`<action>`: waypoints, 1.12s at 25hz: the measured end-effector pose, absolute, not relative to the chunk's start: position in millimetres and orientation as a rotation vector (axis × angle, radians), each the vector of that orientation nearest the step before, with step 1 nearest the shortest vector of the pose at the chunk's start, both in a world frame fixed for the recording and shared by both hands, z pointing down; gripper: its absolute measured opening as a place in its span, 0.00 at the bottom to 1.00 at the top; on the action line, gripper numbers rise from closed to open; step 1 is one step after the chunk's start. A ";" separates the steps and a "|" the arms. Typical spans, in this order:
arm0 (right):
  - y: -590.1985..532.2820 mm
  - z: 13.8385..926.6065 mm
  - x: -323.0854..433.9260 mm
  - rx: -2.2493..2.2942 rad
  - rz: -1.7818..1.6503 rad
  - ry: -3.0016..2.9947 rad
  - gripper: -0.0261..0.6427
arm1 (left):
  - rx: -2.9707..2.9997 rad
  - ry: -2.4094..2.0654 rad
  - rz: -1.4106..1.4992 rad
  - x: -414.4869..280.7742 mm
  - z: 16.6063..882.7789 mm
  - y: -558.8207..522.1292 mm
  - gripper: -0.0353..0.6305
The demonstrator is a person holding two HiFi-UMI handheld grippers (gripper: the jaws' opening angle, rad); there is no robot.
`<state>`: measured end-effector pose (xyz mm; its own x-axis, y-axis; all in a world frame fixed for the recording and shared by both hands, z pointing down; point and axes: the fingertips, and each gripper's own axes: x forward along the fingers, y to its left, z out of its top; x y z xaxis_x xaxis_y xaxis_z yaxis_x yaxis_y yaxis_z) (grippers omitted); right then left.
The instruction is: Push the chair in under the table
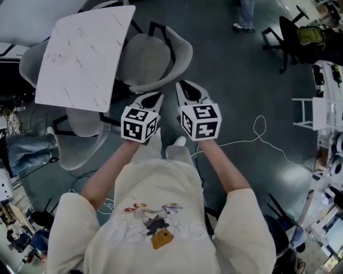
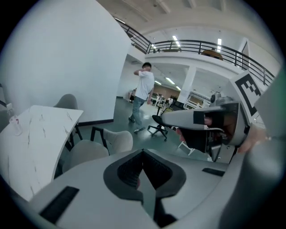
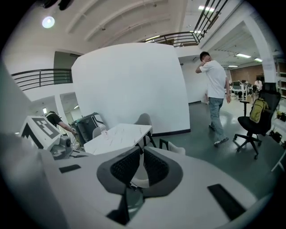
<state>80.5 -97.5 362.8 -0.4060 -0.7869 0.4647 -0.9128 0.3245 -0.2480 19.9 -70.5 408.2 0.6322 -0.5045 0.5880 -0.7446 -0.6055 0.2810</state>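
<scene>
Left gripper (image 1: pixel 150 100): closed tight, empty
Right gripper (image 1: pixel 188 92): narrowly parted, empty (chair (image 1: pixel 154 58) just ahead)
Table (image 1: pixel 80 59): ahead, leftward

Head view steeply down over table (image 1: pixel 80 53) and chair (image 1: pixel 155 59); gripper views forward, toward the same pair

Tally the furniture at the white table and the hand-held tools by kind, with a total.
Table: 1
Pale chairs: 4, one right of the table, one at its near side, one at its left, one at its far side
Tools: 2, left tool, right tool
Total: 7
</scene>
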 end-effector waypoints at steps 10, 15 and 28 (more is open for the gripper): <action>-30.7 317.2 94.5 1.641 0.653 -2.399 0.05 | 2.451 -0.996 0.529 25.5 338.3 -36.1 0.07; -10.6 315.2 99.8 1.677 0.671 -2.388 0.05 | 2.434 -1.012 0.494 25.9 327.0 -21.4 0.07; 7.6 312.6 101.8 1.754 0.662 -2.366 0.05 | 2.441 -1.019 0.521 20.3 327.7 -6.8 0.07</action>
